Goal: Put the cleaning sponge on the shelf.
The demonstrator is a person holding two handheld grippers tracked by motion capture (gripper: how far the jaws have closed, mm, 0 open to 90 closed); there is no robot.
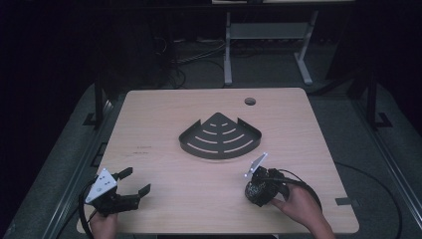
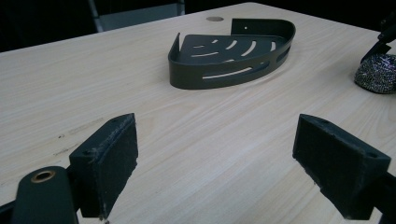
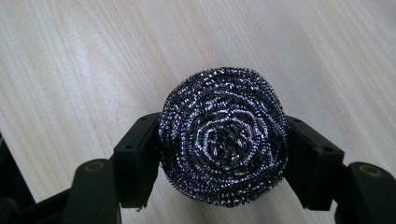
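Two grippers sit at the bottom of the high view, one in each of the person's hands, over a pale wooden table (image 1: 164, 119). The right gripper (image 1: 255, 191), at the lower right of that frame, pinches a round steel scourer (image 1: 254, 190). In the right gripper view the scourer (image 3: 224, 136) sits in the middle of the frame, its coiled face toward the camera, with one black jaw pressed against each side of it. Whether it rests on the table or hangs just above it, I cannot tell.

The left gripper (image 1: 137, 180), at the lower left of the high view, has its jaws spread wide with nothing between them. In the left gripper view the two padded jaws stand at the lower left and lower right of the frame, with bare table between them.

A dark metal corner shelf (image 1: 220, 136) lies flat in the middle of the high view, above both grippers and well apart from them. It has slots cut in its floor and a low rim. In the left gripper view the shelf (image 2: 232, 53) lies in the upper middle of the frame, and the scourer (image 2: 377, 74) shows at the right edge, to the right of the shelf and apart from it.

A round hole (image 1: 250, 101) marks the table above the shelf in the high view.
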